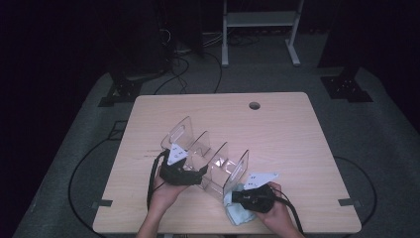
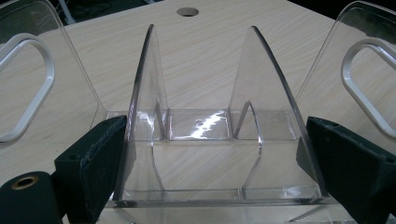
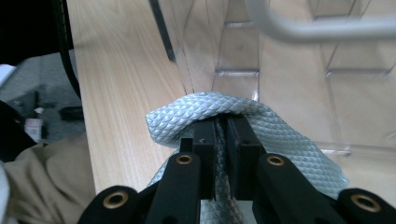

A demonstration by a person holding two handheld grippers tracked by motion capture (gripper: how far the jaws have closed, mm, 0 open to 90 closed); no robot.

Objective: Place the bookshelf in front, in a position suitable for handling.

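The clear acrylic rack [image 1: 205,161] stands upright near the front of the counter [image 1: 287,134]. The left gripper [image 1: 190,173] braces it, jaws spread wide and pressed against both outer walls of one end. The right gripper [image 1: 236,197] has its jaws clamped on a pale blue cloth [image 3: 205,116], held against the rack's end panel. Judged from this, wiping is under way; the inner dividers [image 2: 152,88] likely remain. The left gripper view shows the compartments; the right gripper view shows the cloth's scaled weave.
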